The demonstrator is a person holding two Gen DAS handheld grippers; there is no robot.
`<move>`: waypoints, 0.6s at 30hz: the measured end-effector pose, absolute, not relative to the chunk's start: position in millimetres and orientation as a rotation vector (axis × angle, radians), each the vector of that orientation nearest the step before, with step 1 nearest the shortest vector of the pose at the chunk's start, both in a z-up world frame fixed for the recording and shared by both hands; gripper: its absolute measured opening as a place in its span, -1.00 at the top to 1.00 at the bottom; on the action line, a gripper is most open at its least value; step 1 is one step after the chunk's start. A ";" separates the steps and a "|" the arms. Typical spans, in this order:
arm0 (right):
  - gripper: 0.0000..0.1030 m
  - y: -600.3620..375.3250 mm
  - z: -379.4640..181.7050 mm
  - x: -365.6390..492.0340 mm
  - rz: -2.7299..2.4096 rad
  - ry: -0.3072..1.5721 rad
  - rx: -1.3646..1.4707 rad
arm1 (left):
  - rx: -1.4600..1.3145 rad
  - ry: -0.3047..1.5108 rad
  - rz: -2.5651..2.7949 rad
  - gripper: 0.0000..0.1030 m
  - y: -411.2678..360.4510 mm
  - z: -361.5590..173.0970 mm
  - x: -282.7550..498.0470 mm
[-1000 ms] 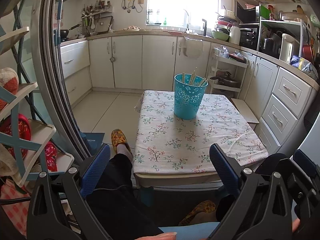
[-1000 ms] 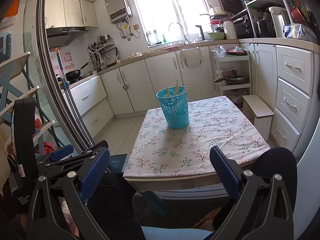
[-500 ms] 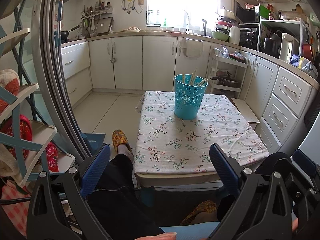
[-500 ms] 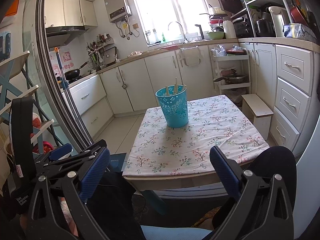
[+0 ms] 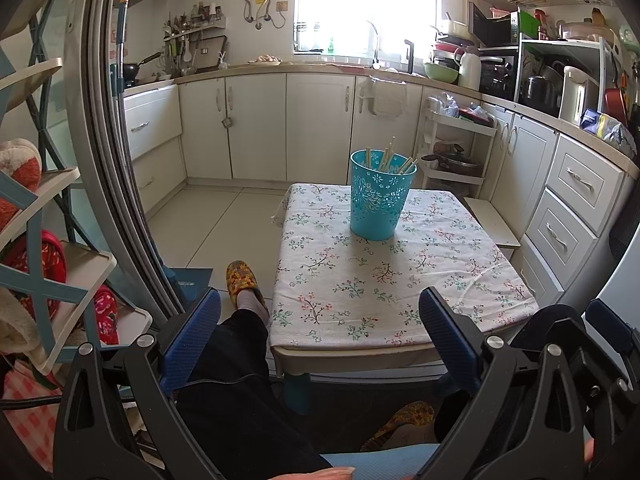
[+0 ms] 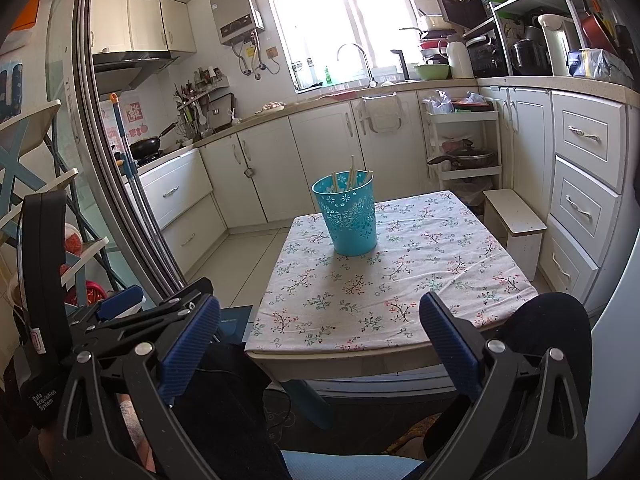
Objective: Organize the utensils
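A: In left wrist view, your left hand-held gripper (image 5: 320,328) gapes wide, empty; chopsticks (image 5: 390,158) upright in teal bin (image 5: 378,204) on tabletop (image 5: 400,280).

B: Right wrist view: your right hand-held gripper (image 6: 320,328) wide too, holding nothing, bin well ahead.

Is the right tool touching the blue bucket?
Apart. In the right wrist view the right tool is open, held before the table edge; the bucket stands farther back.
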State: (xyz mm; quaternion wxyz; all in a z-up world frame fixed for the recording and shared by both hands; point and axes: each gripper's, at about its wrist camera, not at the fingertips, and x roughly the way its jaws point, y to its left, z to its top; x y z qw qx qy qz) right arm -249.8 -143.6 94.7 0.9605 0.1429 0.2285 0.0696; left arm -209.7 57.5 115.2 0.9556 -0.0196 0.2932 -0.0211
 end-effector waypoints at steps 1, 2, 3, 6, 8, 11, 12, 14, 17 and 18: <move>-0.86 -143.8 94.8 -250.2 0.141 0.463 0.290 | -0.039 0.595 -0.043 -0.85 58.5 115.5 -209.6; -0.86 -143.4 94.8 -249.9 0.141 0.462 0.289 | -0.040 0.595 -0.043 -0.85 57.2 115.2 -209.7; -0.86 -144.0 95.0 -250.8 0.141 0.462 0.289 | -0.039 0.594 -0.042 -0.85 58.0 115.4 -209.8; -0.86 -145.2 95.5 -252.1 0.141 0.461 0.287 | -0.039 0.592 -0.042 -0.85 59.0 116.5 -210.1; -0.86 -145.9 95.6 -252.7 0.141 0.461 0.287 | -0.038 0.590 -0.042 -0.85 60.0 117.9 -210.1; -0.86 -144.8 95.6 -252.3 0.141 0.461 0.287 | -0.036 0.588 -0.041 -0.85 61.5 118.9 -210.7; -0.86 -144.7 95.6 -252.3 0.140 0.461 0.286 | -0.036 0.588 -0.041 -0.85 62.0 119.0 -210.6; -0.86 -144.8 95.5 -252.3 0.141 0.461 0.287 | -0.036 0.587 -0.041 -0.85 59.9 119.5 -211.7; -0.86 -144.8 95.6 -252.5 0.141 0.461 0.286 | -0.035 0.587 -0.040 -0.85 60.3 119.5 -211.7; -0.86 -145.9 95.9 -253.5 0.141 0.460 0.286 | -0.036 0.587 -0.041 -0.85 59.7 119.2 -211.9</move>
